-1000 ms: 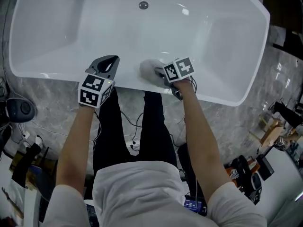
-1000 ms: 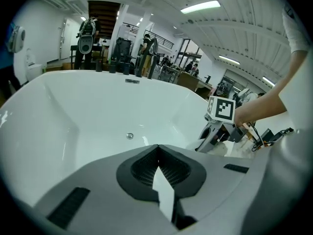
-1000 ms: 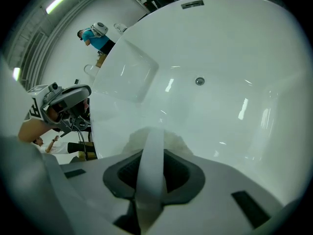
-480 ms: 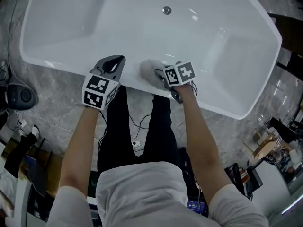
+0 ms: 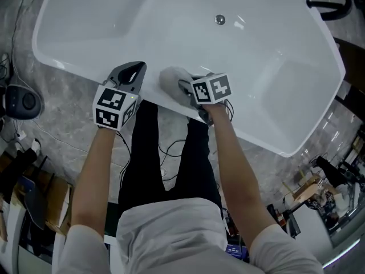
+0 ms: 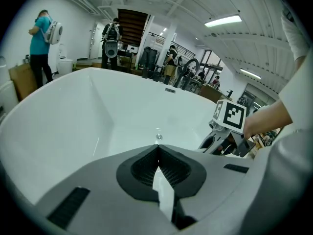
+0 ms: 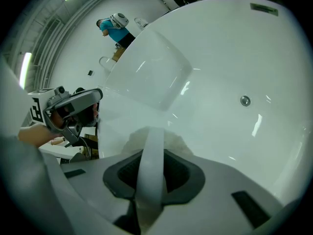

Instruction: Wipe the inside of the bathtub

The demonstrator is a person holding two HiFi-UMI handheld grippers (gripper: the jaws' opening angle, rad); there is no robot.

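Pinching a white cloth (image 5: 170, 79) with the right gripper (image 5: 182, 88) at the bathtub's (image 5: 274, 67) near rim. Holding the left gripper (image 5: 132, 73) pressed together, empty, just left of it

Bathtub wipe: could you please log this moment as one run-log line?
right claw: shut on cloth, at bathtub near rim | left claw: shut, empty, beside it | drain: uncovered

One bathtub (image 5: 274, 73), one drain (image 5: 220, 19), one cloth (image 5: 171, 79), two grippers: left gripper (image 5: 136, 70), right gripper (image 5: 183, 88).
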